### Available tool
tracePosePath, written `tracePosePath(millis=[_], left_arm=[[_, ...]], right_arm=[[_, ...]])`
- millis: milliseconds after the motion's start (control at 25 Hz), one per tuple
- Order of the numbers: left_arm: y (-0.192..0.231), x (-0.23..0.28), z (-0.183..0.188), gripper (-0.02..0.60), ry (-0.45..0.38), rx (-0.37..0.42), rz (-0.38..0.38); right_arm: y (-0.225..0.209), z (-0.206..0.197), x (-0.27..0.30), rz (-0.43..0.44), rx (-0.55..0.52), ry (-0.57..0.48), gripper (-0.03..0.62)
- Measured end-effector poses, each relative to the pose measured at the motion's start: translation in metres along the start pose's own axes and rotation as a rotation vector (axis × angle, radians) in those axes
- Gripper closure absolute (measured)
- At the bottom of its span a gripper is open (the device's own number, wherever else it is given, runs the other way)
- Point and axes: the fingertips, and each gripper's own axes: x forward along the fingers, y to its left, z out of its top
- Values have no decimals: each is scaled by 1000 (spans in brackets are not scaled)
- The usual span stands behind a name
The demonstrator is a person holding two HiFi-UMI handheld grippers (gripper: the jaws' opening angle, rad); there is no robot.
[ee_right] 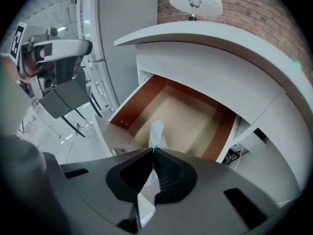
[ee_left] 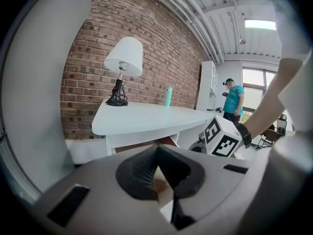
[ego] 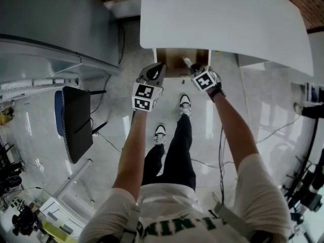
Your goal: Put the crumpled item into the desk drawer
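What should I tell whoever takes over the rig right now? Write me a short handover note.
Right gripper: shut on the pale crumpled paper-like item, held above the open brown-walled drawer of the white desk.
Left gripper: shut, nothing in it, in front of the drawer.
Done: drawer open, item gripped over it.
Left: lower and release the item inside; closing the drawer probably follows.

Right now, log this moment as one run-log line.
right gripper: shut on crumpled item | drawer: open, crumpled item held over it, not released | left gripper: shut, empty
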Motion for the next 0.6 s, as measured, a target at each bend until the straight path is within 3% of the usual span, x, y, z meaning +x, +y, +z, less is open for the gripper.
tracePosePath(millis=[200, 440, 520, 600], left_arm=[[-4, 7, -2, 583, -19, -1, -18], [-8, 5, 6, 583, -43, -11, -42], [-8, 4, 8, 583, -48, -11, -40], [-7, 0, 9, 583, -48, -8, -39]], right_arm=[[-9, -4, 6, -6, -26, 37, 589], [-6, 0, 7, 14, 29, 25, 586], [-3, 4, 5, 27, 64, 8, 461], [1, 7, 0, 37, 79, -3, 444]])
